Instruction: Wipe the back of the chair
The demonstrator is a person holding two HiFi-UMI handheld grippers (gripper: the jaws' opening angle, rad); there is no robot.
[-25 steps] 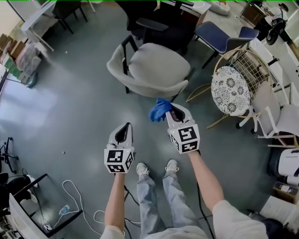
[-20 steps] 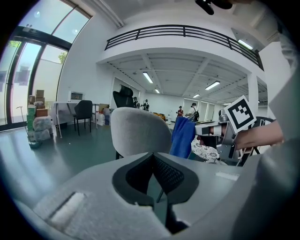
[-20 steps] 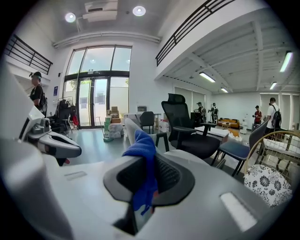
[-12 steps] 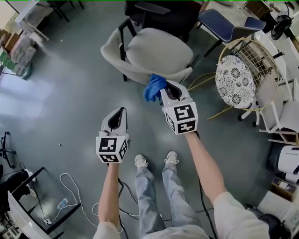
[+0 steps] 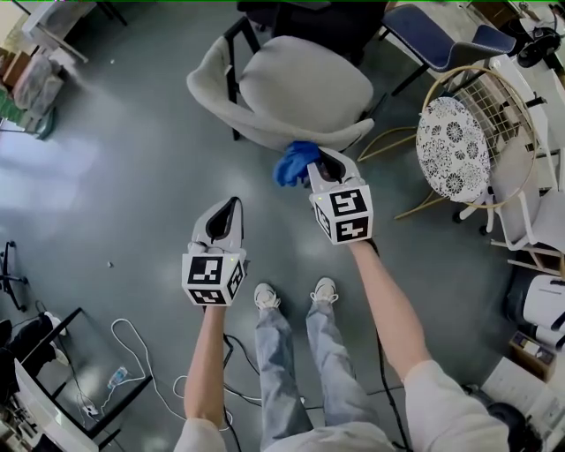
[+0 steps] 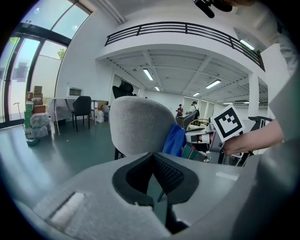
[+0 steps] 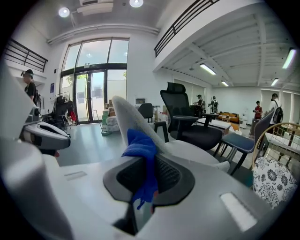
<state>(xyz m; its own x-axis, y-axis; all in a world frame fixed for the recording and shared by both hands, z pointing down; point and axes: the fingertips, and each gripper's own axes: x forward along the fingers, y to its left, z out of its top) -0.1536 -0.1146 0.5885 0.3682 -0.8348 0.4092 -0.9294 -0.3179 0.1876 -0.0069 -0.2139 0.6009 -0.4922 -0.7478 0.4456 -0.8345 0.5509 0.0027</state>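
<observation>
The right gripper is pinching a blue cloth. The fold of cloth fills the gap between its jaws, and how deep it sits there cannot be made out. The cloth lies against the near rim of the grey chair, at the top edge of its back. In the right gripper view only a thin sliver of that back shows.

The left gripper hangs well apart from the chair over bare floor, its jaws pressed together on nothing. Each gripper's cube carries black-and-white square markers.

The chair's legs are mostly hidden beneath its seat. A black office chair behind it is cut off by the top edge. A wire-frame chair stands near on the right, so that side is tight. The left side is open floor. Cables trail at the lower left, beside the person's shoes.
</observation>
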